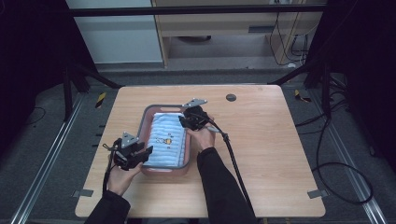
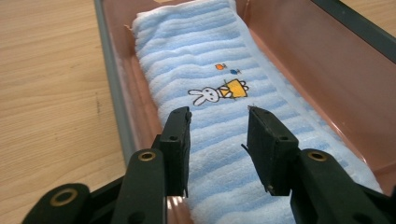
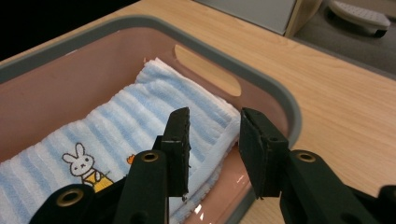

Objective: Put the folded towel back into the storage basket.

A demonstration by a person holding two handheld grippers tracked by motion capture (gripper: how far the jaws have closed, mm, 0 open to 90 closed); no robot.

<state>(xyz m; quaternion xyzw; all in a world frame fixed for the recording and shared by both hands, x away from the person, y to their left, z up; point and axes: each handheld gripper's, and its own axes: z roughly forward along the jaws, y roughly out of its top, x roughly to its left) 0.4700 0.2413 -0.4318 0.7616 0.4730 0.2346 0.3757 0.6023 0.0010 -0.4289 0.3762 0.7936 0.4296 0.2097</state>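
Observation:
A folded blue-and-white striped towel (image 1: 167, 140) with a small rabbit picture (image 2: 219, 91) lies flat inside a pink tub with a grey rim (image 1: 147, 116) at the middle of the table. My left gripper (image 1: 148, 151) hovers at the tub's near left corner. Its jaws (image 2: 218, 116) stand apart over the towel's (image 2: 201, 56) near end, and nothing is pinched. My right gripper (image 1: 183, 120) is at the far right of the tub. It (image 3: 215, 114) is open above the towel's (image 3: 126, 112) folded edge, close to the tub's handle slot (image 3: 208, 70).
The wooden table (image 1: 261, 140) has bare room to the right of the tub and along its front. A small dark round disc (image 1: 230, 97) sits near the far edge. The right gripper's cable (image 1: 233, 158) trails back over the table beside the forearm.

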